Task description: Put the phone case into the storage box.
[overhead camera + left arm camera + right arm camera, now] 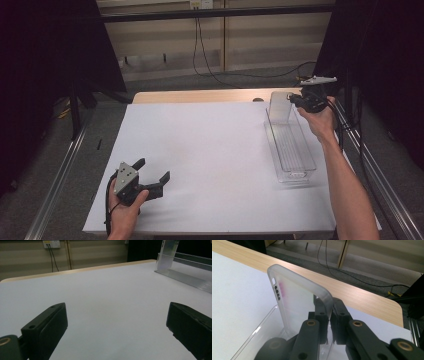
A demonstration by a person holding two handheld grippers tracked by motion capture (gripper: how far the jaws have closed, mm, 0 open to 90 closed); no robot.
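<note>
A frosted translucent phone case (297,300) stands upright at the far end of a clear plastic tray (290,145) on the white table's right side; in the high view the case (280,106) rises above the tray's rim. My right gripper (329,315) is shut on the case's edge, its jaws pinching the thin wall; in the high view this gripper (296,100) sits at the case's right. My left gripper (154,170) rests near the table's front left, open, with bare table between its jaws (117,327). The tray and case (167,255) appear far off to its right.
A white mat (215,160) covers the table, with a wooden strip (200,96) along its far edge. Black cables (210,60) trail over the floor behind. Metal rails (55,180) run along both sides of the table.
</note>
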